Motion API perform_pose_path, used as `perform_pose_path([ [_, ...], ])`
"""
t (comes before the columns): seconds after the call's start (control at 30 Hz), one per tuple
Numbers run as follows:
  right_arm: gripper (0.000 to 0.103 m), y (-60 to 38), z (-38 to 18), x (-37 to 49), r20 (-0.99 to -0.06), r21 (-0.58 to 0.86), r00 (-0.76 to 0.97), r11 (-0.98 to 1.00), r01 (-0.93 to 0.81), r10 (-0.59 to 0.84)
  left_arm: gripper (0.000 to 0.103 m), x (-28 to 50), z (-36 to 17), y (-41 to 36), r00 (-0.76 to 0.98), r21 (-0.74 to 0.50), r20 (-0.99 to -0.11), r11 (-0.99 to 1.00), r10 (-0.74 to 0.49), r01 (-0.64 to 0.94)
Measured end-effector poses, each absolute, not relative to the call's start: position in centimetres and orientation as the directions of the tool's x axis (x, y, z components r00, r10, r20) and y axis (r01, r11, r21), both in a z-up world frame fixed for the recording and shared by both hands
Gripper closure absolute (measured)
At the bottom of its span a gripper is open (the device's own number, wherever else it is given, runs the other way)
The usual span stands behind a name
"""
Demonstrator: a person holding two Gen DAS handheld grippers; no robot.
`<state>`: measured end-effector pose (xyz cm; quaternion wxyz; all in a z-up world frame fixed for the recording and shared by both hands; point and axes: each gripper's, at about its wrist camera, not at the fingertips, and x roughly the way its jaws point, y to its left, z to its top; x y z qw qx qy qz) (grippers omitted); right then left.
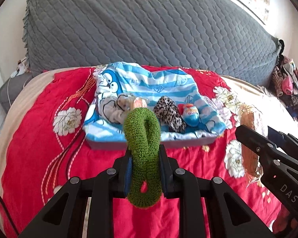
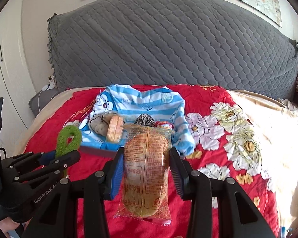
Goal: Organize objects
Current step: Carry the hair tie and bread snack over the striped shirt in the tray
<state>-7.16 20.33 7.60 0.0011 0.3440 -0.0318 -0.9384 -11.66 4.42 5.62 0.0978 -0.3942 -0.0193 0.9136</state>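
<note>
1. Behind everything stands a grey quilted headboard (image 2: pixel 168 45), and in front of it a bed under a red floral bedspread (image 1: pixel 41 123). On the bedspread sits a shallow box lined with a blue-and-white striped cartoon cloth (image 1: pixel 159 85); a leopard-print scrunchie (image 1: pixel 168 113), a beige scrunchie (image 1: pixel 113 111) and a few small wrapped snacks already lie in it.
2. Your left tool (image 1: pixel 145 158) is clamped on a green fuzzy hair tie (image 1: pixel 143 148), which stands up between the pads and droops below them, held clear of the bedspread just short of the box.
3. Your right tool (image 2: pixel 147 164) grips a clear-wrapped pastry packet (image 2: pixel 147 168) by its sides, also in the air on the near side of the box.
4. Judging by the box's contents, both things likely belong inside it.
5. Risk: the hair tie is soft and its lower loop hangs free. It could snag on the box's near edge as you pass over, and pull loose.
6. Risk: the packet's film is slick, so it may slide out if you tilt it steeply, and a harder squeeze would crush the pastry.
7. Risk: both tools are close together. Converging on the same spot could knock them together or disturb the items already placed.
</note>
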Motion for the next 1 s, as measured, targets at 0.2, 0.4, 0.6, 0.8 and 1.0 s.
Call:
perform_pose_path([
  [0.2,0.059,20.6,7.3,-10.5,-0.652,0.054,-0.758,-0.998,-0.017,-0.022,0.079,-14.7,5.1,5.0,-0.673,-0.093,-0.716,-0.981,0.185,-0.17],
  [0.4,0.059,20.6,7.1,-13.4,-0.645,0.058,-0.764,-0.998,-0.012,-0.028,0.079,-16.8,4.4,5.5,-0.669,-0.086,-0.722,-0.982,0.179,-0.17],
  [0.6,0.059,20.4,6.1,-15.9,-0.649,0.054,-0.76,-0.999,-0.006,-0.031,0.079,-19.4,3.2,5.5,-0.664,-0.078,-0.729,-0.985,0.163,-0.156],
  [0.8,0.059,20.5,4.9,-18.0,-0.658,0.045,-0.753,-0.999,-0.006,-0.025,0.079,-22.2,2.7,5.5,-0.673,-0.068,-0.724,-0.987,0.151,-0.147],
  [1.0,0.059,20.5,4.1,-20.2,-0.661,0.041,-0.75,-0.999,-0.004,-0.024,0.079,-25.0,2.3,5.7,-0.68,-0.049,-0.722,-0.99,0.128,-0.135],
])
